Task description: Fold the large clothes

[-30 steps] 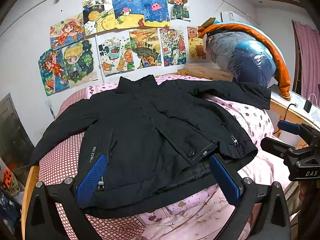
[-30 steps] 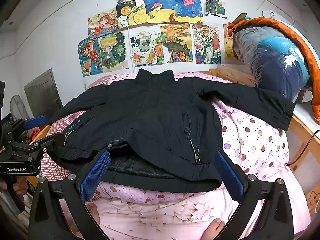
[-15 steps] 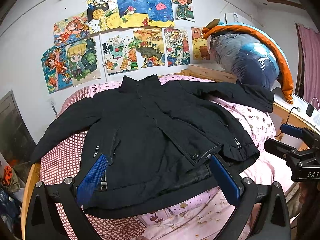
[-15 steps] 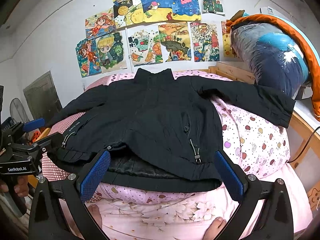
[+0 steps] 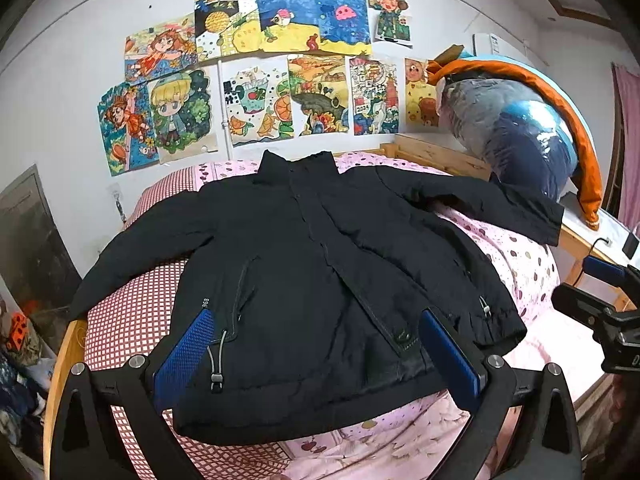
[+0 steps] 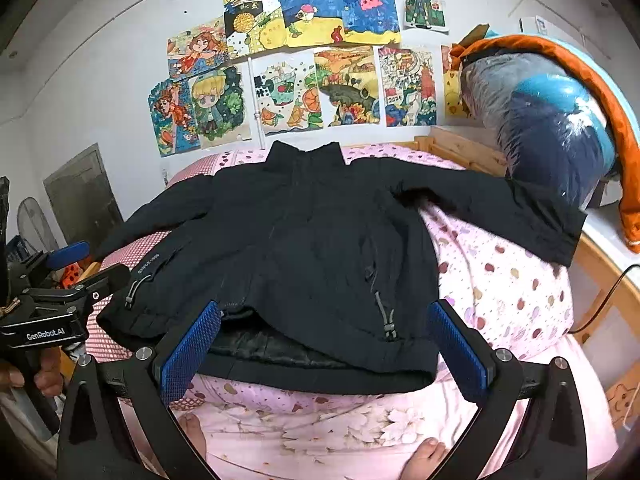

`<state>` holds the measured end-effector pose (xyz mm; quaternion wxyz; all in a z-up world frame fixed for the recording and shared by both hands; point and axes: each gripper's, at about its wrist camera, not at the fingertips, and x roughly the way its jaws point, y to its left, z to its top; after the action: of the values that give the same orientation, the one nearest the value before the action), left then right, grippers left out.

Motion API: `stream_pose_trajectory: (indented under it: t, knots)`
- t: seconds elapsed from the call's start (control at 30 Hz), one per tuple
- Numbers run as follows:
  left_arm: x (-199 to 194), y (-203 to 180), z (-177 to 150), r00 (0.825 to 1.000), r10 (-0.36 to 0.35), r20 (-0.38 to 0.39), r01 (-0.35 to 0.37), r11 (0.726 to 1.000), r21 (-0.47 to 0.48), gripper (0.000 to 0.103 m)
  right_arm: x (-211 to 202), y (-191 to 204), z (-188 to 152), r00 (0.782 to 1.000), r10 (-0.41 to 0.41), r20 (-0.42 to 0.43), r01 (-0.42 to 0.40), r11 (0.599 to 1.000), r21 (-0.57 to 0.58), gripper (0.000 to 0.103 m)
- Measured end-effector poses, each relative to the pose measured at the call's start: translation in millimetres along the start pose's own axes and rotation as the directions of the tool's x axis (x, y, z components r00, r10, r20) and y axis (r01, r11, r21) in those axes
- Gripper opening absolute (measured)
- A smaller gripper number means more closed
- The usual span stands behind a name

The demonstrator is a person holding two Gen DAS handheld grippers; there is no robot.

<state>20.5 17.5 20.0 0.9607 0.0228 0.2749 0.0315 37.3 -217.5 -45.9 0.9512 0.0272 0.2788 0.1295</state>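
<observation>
A large black jacket point(image 5: 312, 272) lies spread face up on the bed, collar toward the wall and both sleeves stretched out; it also shows in the right wrist view point(image 6: 320, 248). Its front is partly open near the hem, showing dark lining. My left gripper point(image 5: 316, 352) is open, its blue pads hovering over the jacket's hem. My right gripper point(image 6: 324, 348) is open above the hem, holding nothing. Each gripper shows at the edge of the other's view: the right one point(image 5: 600, 308) and the left one point(image 6: 60, 292).
The bed point(image 6: 500, 280) has pink dotted and red checked covers and a wooden frame point(image 5: 436, 152). A bagged bundle of bedding with an orange cover point(image 5: 520, 128) sits at the right. Drawings point(image 5: 280, 60) hang on the wall. My bare toes point(image 6: 428, 452) show below.
Both grippers have moved slightly, shifting the view of the jacket a little. The jacket has not moved and both grippers stay open.
</observation>
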Motion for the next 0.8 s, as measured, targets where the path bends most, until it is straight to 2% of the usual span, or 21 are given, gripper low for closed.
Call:
stream_pose_trajectory:
  t: [0.23, 0.4, 0.6, 0.7, 0.8]
  knots:
    - [4, 1, 12, 1.0, 0.012, -0.004, -0.012, 0.999, -0.049, 0.103, -8, -3, 26, 1.0, -0.021, -0.02, 0.02, 0.999, -0.034, 0.102]
    - [5, 0, 15, 1.0, 0.027, 0.001, -0.027, 0.999, -0.048, 0.103, -9, -6, 33, 1.0, -0.019, -0.023, 0.018, 0.999, -0.034, 0.102]
    - [9, 0, 16, 0.999, 0.04, -0.02, -0.041, 0.998, -0.044, 0.103, -6, -7, 41, 0.997, -0.02, -0.069, 0.016, 0.999, -0.047, 0.102]
    - [11, 1, 16, 0.998, 0.051, -0.035, -0.052, 0.998, -0.045, 0.103, -5, -8, 49, 0.992, -0.016, -0.123, 0.007, 0.997, -0.074, 0.102]
    - [15, 1, 18, 0.996, 0.074, -0.047, -0.076, 0.997, -0.029, 0.103, -2, -14, 65, 0.974, 0.029, -0.226, -0.051, 0.995, -0.09, 0.102]
